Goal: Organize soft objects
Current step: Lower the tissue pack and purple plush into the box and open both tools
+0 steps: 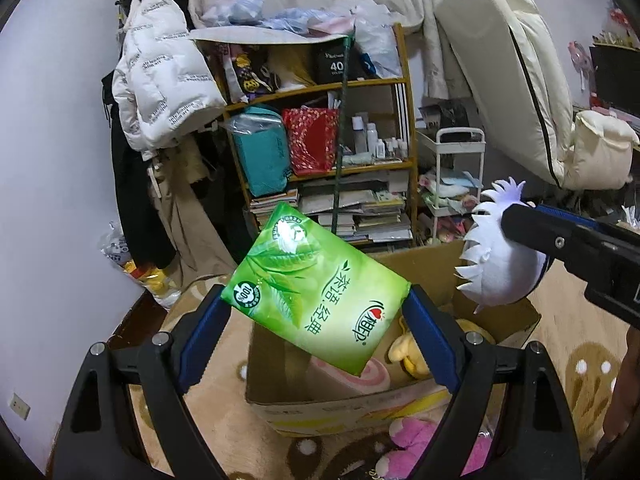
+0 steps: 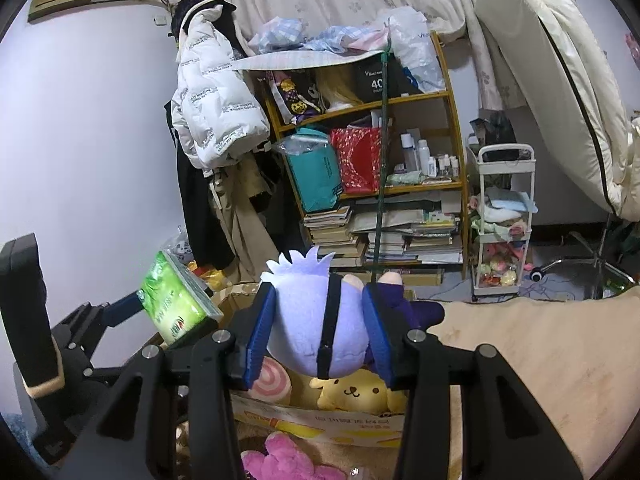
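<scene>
My left gripper [image 1: 317, 295] is shut on a green tissue pack [image 1: 304, 272], which hangs tilted over an open cardboard box [image 1: 344, 403]. At the right of this view my right gripper [image 1: 520, 222] comes in with a pale lavender plush doll [image 1: 494, 268]. In the right wrist view my right gripper [image 2: 319, 292] is shut on that plush doll [image 2: 300, 324]; its blue pads press both sides, just above the box [image 2: 320, 420]. Inside the box lie a pink swirl roll plush [image 2: 272, 385] and a yellow dog plush [image 2: 356, 394]. The tissue pack [image 2: 172, 300] shows at the left.
A pink plush [image 1: 416, 440] lies on the beige rug in front of the box. Behind stand a crowded wooden shelf [image 1: 408, 128], a white trolley [image 2: 504, 220] of soft things, hanging coats [image 1: 160, 92] and a leaning mattress [image 2: 552, 60].
</scene>
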`<state>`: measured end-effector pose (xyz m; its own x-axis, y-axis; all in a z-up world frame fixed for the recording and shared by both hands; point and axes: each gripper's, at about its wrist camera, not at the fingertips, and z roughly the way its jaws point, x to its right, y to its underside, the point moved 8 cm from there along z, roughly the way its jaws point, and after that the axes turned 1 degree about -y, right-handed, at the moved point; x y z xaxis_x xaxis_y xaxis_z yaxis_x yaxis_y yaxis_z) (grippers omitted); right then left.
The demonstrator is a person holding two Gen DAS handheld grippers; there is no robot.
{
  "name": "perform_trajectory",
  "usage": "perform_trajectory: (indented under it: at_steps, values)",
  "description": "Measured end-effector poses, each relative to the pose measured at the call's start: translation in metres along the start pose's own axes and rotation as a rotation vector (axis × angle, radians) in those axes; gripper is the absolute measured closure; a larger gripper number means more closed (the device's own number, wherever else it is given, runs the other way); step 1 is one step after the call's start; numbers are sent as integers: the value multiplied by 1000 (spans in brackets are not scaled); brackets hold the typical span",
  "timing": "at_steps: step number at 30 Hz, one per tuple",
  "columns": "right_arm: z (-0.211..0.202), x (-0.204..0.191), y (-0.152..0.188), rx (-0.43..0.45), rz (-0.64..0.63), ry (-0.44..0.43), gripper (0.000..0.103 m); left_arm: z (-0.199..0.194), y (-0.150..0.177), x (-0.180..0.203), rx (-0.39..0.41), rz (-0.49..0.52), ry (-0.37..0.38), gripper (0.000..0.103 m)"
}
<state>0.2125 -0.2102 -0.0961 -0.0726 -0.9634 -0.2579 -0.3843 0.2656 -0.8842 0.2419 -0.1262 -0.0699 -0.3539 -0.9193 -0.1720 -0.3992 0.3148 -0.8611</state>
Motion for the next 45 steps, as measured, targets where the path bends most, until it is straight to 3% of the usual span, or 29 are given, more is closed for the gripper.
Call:
perform_trajectory:
  at_steps: [10,22,24,35,45]
  values:
    - [16,7,14,-58,22,7,54,14,10,2,-57,-13,13,16]
    - [16,10,17,-61,49,4,52,18,13,1,-65,-11,-4,15]
    - [16,11,18,-56,46,6,52,19,14,1,-68,-11,-16,10]
    - [13,14,17,-62,60,0,51,14,13,-3,-62,-17,-37,7]
    - [0,13,13,-58,66,11,31,-4,9,-9,-40,-24,-50,4]
